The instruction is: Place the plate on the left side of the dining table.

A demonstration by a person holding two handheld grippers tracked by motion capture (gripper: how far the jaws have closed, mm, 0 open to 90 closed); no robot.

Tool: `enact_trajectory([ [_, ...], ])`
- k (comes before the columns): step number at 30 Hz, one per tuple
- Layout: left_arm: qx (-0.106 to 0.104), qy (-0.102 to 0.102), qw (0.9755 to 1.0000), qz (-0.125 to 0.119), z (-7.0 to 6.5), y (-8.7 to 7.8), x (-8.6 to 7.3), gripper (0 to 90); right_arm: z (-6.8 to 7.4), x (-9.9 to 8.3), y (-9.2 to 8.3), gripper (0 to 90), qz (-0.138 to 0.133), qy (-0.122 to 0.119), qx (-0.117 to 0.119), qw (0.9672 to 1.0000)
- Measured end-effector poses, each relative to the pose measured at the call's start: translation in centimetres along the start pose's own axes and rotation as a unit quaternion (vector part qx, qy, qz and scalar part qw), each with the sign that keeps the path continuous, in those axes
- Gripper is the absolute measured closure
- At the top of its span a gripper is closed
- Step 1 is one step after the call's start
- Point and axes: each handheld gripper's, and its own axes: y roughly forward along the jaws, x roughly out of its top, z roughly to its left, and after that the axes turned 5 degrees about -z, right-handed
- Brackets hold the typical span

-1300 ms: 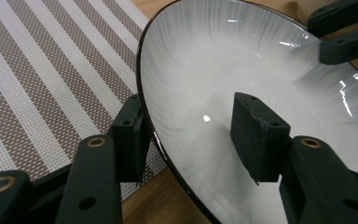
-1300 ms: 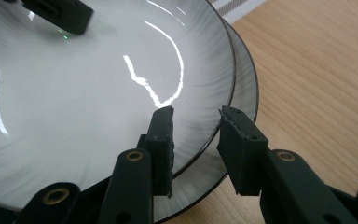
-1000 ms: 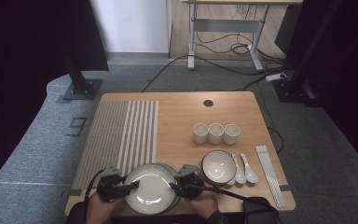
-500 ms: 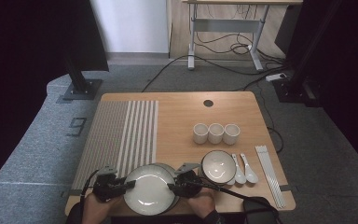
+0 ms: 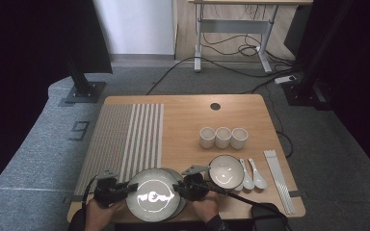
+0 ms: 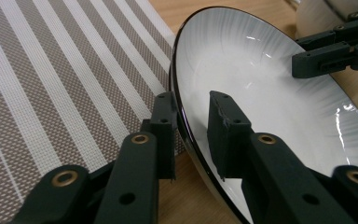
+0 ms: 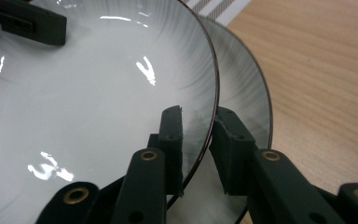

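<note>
Here, at the near edge of the light wooden table (image 5: 188,120), the top white glazed plate with a thin dark rim (image 5: 153,196) sits on a second, matching lower plate (image 7: 254,93), whose edge peeks out beyond it in the right gripper view. The left gripper (image 5: 110,188) comes at the upper plate from its left side, and in the left gripper view its two black jaws straddle the rim, one outside and one over the white inner face; they have just been closing, yet a thin gap seems to remain on either side of the rim, so I cannot tell whether they truly pinch it. The right gripper (image 5: 189,185) takes the opposite side, and its jaws, which have also just been closing, stand either side of the upper plate's rim, the outer one slipped between the two plates; a firm grip cannot be told there either. Just left of the plates lies the brown-and-white striped woven placemat (image 5: 125,139). To their right stands a small white bowl (image 5: 225,171), then two white ceramic spoons (image 5: 251,174) and pale chopsticks (image 5: 278,180), with three white cups (image 5: 223,137) in a row behind.
</note>
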Motion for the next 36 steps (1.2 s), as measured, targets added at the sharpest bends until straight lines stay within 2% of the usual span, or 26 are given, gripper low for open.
enact_trajectory([
  [3, 0.002, -0.004, 1.0, -0.005, 0.0, -0.1, 0.2, 74.4, 0.0, 0.5, -0.3, 77.4, -0.014, 0.004, 0.002, 0.9999],
  [11, -0.002, -0.017, 0.9994, -0.029, 0.3, -0.6, 0.8, 79.0, 0.4, 1.7, -1.0, 81.3, -0.047, -0.012, -0.005, 0.9988],
  [16, -0.003, -0.016, 0.9991, -0.038, 0.2, -0.6, 1.5, 82.0, 0.3, 2.6, -1.6, 84.0, -0.065, -0.019, -0.013, 0.9977],
  [20, -0.009, -0.003, 0.999, -0.044, -0.1, -0.3, 2.1, 85.0, 0.0, 3.2, -2.0, 85.9, -0.072, -0.025, -0.028, 0.9967],
  [22, 0.002, 0.004, 0.9992, -0.04, -0.3, -0.2, 2.3, 84.8, -0.1, 3.4, -2.2, 85.9, -0.074, -0.031, -0.035, 0.9962],
  [25, -0.014, -0.016, 0.9985, -0.05, 0.2, -0.2, 2.2, 85.1, 0.1, 3.6, -2.2, 86.0, -0.075, -0.039, -0.037, 0.9958],
  [29, -0.001, -0.003, 0.9984, -0.056, -0.1, -0.6, 2.3, 85.4, 0.2, 3.9, -2.1, 85.9, -0.076, -0.044, -0.037, 0.9955],
  [36, -0.008, -0.014, 0.9976, -0.068, 0.1, -1.0, 2.9, 85.5, 0.2, 4.6, -2.2, 86.0, -0.086, -0.041, -0.032, 0.9949],
])
